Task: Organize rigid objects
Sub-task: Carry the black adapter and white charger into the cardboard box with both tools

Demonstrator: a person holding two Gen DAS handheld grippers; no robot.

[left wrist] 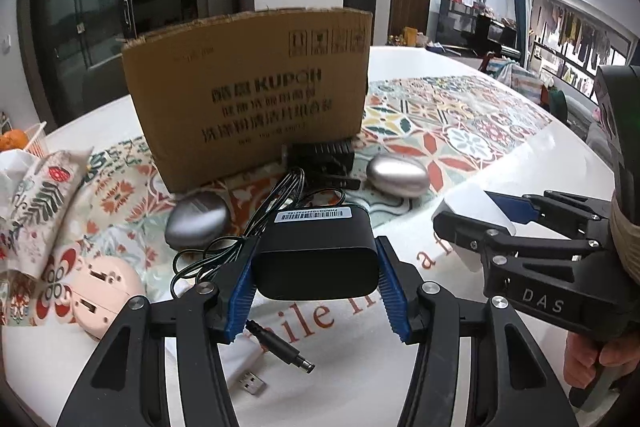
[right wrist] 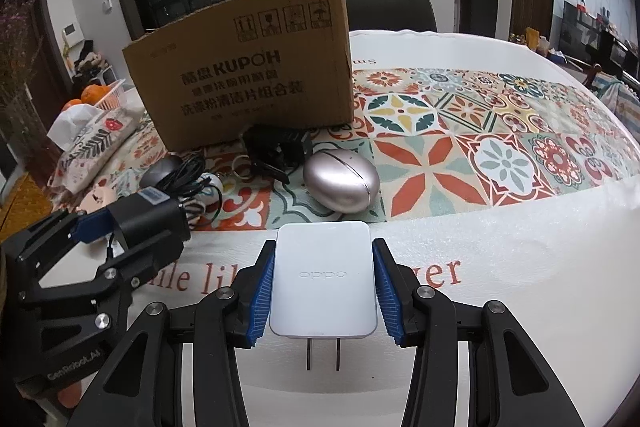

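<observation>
Left wrist view showed the left gripper [left wrist: 316, 277] closed on a black power adapter [left wrist: 316, 255], with the blue pads [left wrist: 244, 287] pressing on both of its sides. The adapter was held above the white table [left wrist: 460, 67], and its thin black cable [left wrist: 256, 227] hung down in loops to the barrel plug [left wrist: 282, 349] lying near a USB plug [left wrist: 253, 383]. Behind it, a cardboard box [left wrist: 248, 95] stood on the patterned mat [left wrist: 460, 131]. Two silver egg-shaped cases lay on the mat, one [left wrist: 198, 221] to the left of the cable and the other [left wrist: 396, 175] to the right of it. A second black adapter [left wrist: 320, 157] lay just in front of the box, and a pink object [left wrist: 106, 295] lay at the left side of the mat.

Right wrist view showed the right gripper [right wrist: 323, 287] closed on a white OPPO charger [right wrist: 323, 279], which was gripped by its two long sides, with its two metal prongs pointing toward the camera. The charger was over the white part of the table, near the edge of the mat. At the far left stood a floral tissue pouch [right wrist: 96, 143] and a basket with oranges [right wrist: 104, 95].
</observation>
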